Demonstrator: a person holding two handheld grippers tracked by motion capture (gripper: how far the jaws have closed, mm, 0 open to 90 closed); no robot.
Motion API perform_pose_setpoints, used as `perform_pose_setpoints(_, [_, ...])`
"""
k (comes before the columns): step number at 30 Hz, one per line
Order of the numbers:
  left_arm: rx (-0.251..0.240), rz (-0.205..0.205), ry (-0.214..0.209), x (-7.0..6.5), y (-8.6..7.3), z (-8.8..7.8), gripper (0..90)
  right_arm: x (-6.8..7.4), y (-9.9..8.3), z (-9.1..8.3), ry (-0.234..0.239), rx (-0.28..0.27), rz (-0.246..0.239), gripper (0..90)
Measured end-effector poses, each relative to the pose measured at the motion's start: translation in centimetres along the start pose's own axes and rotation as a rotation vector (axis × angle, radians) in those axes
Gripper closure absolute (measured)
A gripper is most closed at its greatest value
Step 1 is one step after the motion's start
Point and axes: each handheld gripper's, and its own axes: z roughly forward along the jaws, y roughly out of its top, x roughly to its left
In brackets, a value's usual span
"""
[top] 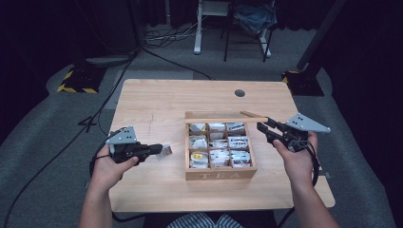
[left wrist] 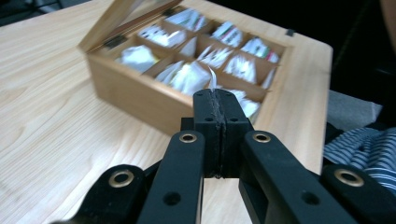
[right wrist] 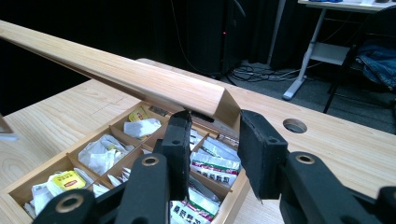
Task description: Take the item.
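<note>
Tea bag [top: 166,150] sits clamped at the very tip of the left gripper [top: 154,150], its jaws pressed tight together on the thin white edge of the sachet; in the left gripper view that edge shows as a sliver of paper [left wrist: 213,80] poking up just beyond the closed jaw tips. Straight ahead of those jaws, and a little below their line, lies the wooden tea box [left wrist: 140,88], with its nearest wall facing them. In the high view the bag hangs over bare table [top: 157,99], apart from the box, on the box's left side.

The right gripper [right wrist: 215,140] is at the far right corner of the box, where the raised lid [right wrist: 116,70] ends. Its jaws stand partly apart around that lid corner, one pad [right wrist: 180,140] under or just inside the edge, the other outside it; whether the pads actually press on the wood I cannot tell, though the lid stands open and the gripper looks to be propping it.

The relation that matters is this: the box's long axis runs across the left jaws' line of travel, so the compartments [top: 218,145] lie in rows stepping away from the tips. The left hand [top: 107,168] is the one carrying the bag, so, by my judgement, it has a short level carry toward or away from the box.
</note>
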Motion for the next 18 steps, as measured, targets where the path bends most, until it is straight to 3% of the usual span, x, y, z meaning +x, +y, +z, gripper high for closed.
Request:
perform_pose_setpoints(5, [0.057,-0.027,0.079,1.3,-1.0,0.6,88.6,0.0,0.0,0.0,-0.001,0.0,0.0,64.6])
perform_pose_setpoints(18, [0.054,-0.112,0.088,3.1,-2.9,2.1,88.6,0.0,0.0,0.0,-0.001,-0.001,-0.002,64.5])
